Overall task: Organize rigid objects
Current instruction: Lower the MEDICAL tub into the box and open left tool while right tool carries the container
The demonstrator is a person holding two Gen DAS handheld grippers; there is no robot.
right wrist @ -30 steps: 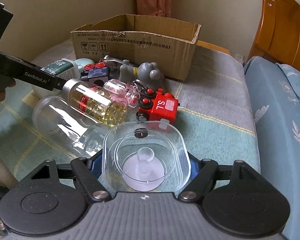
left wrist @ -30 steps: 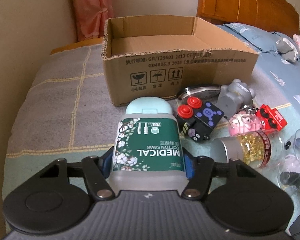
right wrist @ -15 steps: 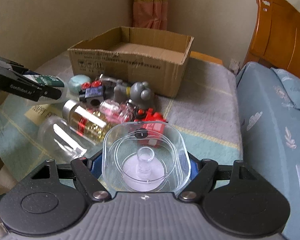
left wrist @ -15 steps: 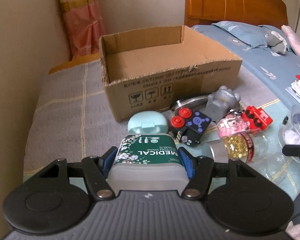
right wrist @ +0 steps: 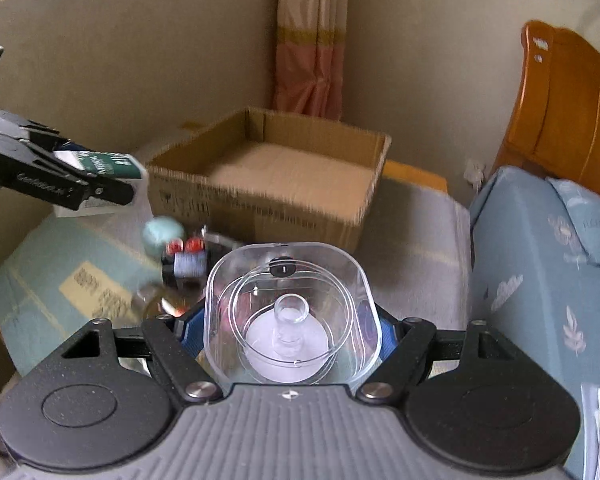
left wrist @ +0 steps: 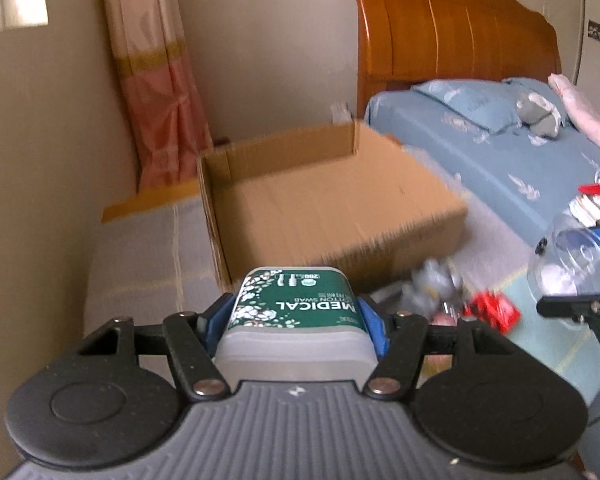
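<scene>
The cotton swab box (left wrist: pixel 296 320) is frosted matt plastic with a glossy green paper label. The clear container (right wrist: pixel 292 316) is smooth, shiny transparent plastic. At 12 o'clock, the cardboard box (right wrist: pixel 268 184) is rough matt brown paper board. The headboard (left wrist: pixel 452 36) at 1 o'clock is polished glossy wood. The curtain (right wrist: pixel 312 40) is soft cloth.
</scene>
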